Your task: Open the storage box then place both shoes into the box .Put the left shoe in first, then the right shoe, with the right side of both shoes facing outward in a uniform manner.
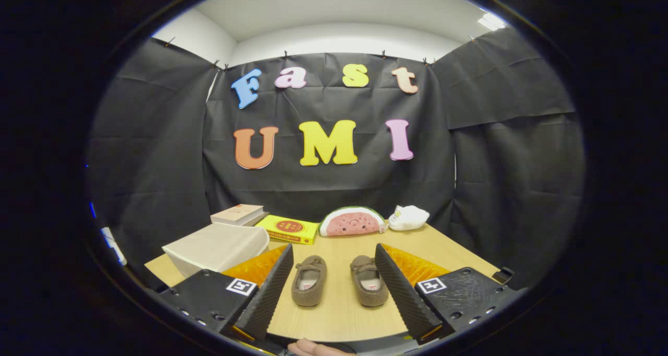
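Nearest, the claw (334, 288) is hovering low over the near edge of the bench (339, 319) with its fingers spread wide and gripping nothing; a fingertip (313, 348) of the person holding it is peeking in below. Between the fingers and just ahead of them, two brown slippers are lying side by side on the bare wood, a little apart, toes pointing away: the left shoe (308, 281) and the right shoe (369, 280). Neither is being touched.

Further off, beyond the left finger, the storage box (216, 249) is sitting near the bench's left edge, pale and seemingly lidded, though I cannot tell for sure how it opens. So, as I judge it, nothing is done yet: opening the box is coming first, then the left shoe, then the right.

Along the far edge, a pale book (237, 214), a yellow book (288, 229), a watermelon cushion (350, 223) and a white plush toy (408, 217) are resting against the cloth.
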The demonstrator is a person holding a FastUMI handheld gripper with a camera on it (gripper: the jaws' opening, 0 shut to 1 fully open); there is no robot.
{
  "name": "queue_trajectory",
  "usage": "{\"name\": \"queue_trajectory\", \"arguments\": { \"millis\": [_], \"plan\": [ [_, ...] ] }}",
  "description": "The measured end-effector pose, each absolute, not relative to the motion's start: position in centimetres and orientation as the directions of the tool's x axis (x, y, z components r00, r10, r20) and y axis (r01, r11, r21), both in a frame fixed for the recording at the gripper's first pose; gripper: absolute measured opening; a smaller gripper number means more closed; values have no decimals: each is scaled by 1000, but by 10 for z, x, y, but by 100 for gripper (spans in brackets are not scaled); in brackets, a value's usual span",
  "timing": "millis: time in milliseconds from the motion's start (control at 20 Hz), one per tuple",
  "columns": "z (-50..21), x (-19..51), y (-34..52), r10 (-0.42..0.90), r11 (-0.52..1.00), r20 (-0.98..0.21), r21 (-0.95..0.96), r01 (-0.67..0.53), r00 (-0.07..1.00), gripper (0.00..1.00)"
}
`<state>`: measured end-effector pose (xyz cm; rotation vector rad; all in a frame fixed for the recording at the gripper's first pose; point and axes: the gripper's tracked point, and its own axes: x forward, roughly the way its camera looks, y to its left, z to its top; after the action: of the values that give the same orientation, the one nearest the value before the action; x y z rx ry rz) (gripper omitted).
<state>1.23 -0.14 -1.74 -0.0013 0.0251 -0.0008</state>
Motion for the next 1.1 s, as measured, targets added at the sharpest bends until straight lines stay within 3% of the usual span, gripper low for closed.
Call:
{"name": "queue_trajectory", "arguments": {
  "millis": [550, 750, 1100],
  "plan": [
    [-41, 70, 5, 52, 997, -88, 58, -47, 995, 95],
    [-59, 118, 44, 224, 965, -176, 176, -193, 959, 95],
    [-97, 189, 128, 522, 838, -304, 355, -414, 797, 95]
  ]
}}
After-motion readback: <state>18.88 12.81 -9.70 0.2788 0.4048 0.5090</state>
